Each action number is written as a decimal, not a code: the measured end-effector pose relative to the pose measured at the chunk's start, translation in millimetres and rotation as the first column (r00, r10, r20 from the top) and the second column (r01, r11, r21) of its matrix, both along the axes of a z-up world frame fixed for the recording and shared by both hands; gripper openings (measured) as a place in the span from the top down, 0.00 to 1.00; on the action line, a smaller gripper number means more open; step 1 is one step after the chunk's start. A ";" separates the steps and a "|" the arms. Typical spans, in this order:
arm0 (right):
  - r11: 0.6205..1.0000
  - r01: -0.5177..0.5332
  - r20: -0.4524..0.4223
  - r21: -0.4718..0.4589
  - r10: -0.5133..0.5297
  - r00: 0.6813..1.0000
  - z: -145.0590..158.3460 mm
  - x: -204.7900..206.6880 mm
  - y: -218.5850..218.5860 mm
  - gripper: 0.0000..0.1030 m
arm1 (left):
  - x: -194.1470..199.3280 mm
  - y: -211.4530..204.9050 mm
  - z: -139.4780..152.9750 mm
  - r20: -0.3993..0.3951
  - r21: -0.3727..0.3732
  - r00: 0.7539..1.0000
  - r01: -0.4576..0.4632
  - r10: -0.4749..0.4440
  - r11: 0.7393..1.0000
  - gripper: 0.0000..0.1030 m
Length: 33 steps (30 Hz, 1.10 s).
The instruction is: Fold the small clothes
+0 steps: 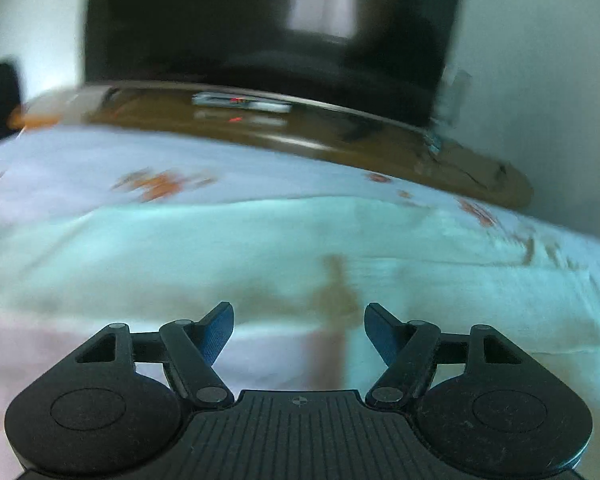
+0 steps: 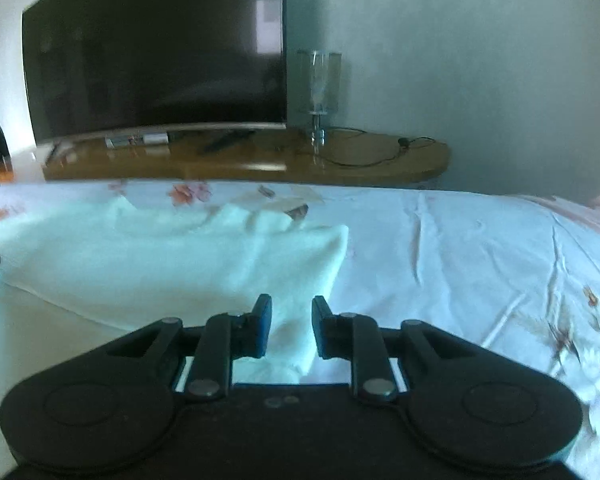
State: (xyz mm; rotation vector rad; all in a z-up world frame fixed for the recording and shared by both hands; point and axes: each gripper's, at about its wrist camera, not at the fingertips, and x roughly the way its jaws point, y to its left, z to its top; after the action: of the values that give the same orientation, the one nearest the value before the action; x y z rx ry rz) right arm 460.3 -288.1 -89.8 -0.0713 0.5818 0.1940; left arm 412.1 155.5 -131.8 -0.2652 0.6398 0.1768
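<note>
A pale mint-white garment (image 1: 260, 256) lies spread on the floral bedsheet (image 1: 80, 160). My left gripper (image 1: 299, 322) is open and empty just above the garment's near part; the view is blurred. In the right wrist view the same garment (image 2: 172, 264) lies to the left and ahead, and its right corner runs down between the fingers. My right gripper (image 2: 292, 326) is partly open with the cloth corner between the jaws, not clamped.
A wooden TV stand (image 2: 340, 160) runs behind the bed, carrying a dark TV (image 2: 152, 48), a glass lamp (image 2: 319, 92) and a cable. The bedsheet (image 2: 480, 260) extends to the right. A dark object (image 1: 0, 96) stands at far left.
</note>
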 end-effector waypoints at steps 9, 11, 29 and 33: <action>0.994 0.078 -0.068 0.074 -0.073 0.995 2.2 -59.7 -20.6 0.78 | -118.0 169.3 -25.6 0.053 -0.454 0.911 -0.342 0.408 0.823 0.30; 0.990 0.103 -0.086 0.100 -0.095 0.992 1.7 -66.4 -20.3 0.77 | -126.9 196.9 -33.1 0.046 -0.542 0.868 -0.394 0.495 0.742 0.30; 0.964 0.176 -0.092 0.201 -0.160 0.983 5.7 -80.3 -30.8 0.73 | -116.7 264.7 -73.6 -0.026 -0.713 0.785 -0.448 0.618 0.540 0.94; 0.962 0.192 -0.102 0.194 -0.175 0.979 2.2 -82.6 -39.7 0.72 | -108.0 259.1 -68.2 -0.013 -0.670 0.788 -0.464 0.616 0.579 0.94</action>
State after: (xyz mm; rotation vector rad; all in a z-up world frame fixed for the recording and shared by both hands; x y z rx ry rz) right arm 377.7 -327.7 -87.6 0.1894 0.6461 0.0746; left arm 304.1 414.6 -200.0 -1.1623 0.3479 0.5200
